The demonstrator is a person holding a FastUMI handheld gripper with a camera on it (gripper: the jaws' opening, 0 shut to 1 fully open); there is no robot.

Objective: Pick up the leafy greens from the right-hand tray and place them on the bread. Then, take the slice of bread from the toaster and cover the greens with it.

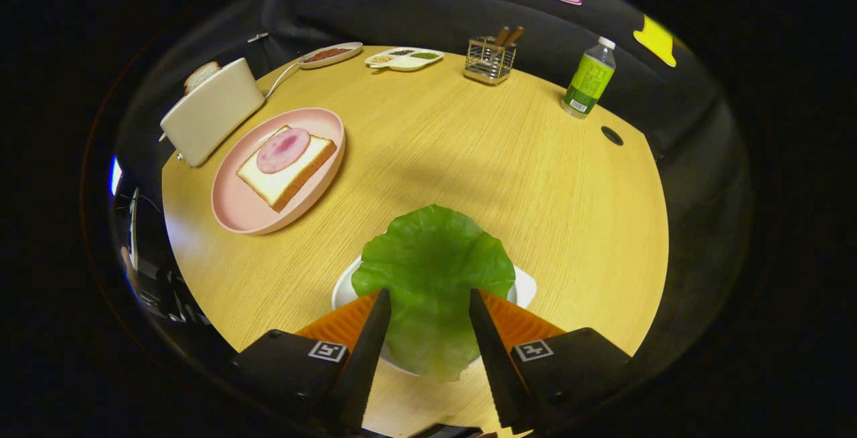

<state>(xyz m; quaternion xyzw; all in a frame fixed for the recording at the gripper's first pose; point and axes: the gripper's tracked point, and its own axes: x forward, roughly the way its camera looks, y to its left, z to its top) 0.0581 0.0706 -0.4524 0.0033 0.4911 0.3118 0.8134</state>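
Observation:
A broad green lettuce leaf (pixel 432 270) lies over the white tray (pixel 525 287) right in front of me. My gripper (pixel 428 294) has its two fingers pressed against the leaf's narrower near part, one on each side, shut on it. The leaf's wide far half spreads beyond the fingertips and hides most of the tray. Farther off to the left, a pink plate (pixel 234 213) holds a slice of bread (pixel 281 180) topped with a round of ham (pixel 284 150). Behind the plate stands a white toaster (pixel 211 113) with a bread slice (pixel 201 76) sticking out of its slot.
At the table's far edge sit a small oval dish (pixel 330 54), a divided white dish (pixel 404 58) and a wire holder with utensils (pixel 491 59). A green-labelled bottle (pixel 588 80) stands at the far right near a dark hole (pixel 611 135) in the tabletop.

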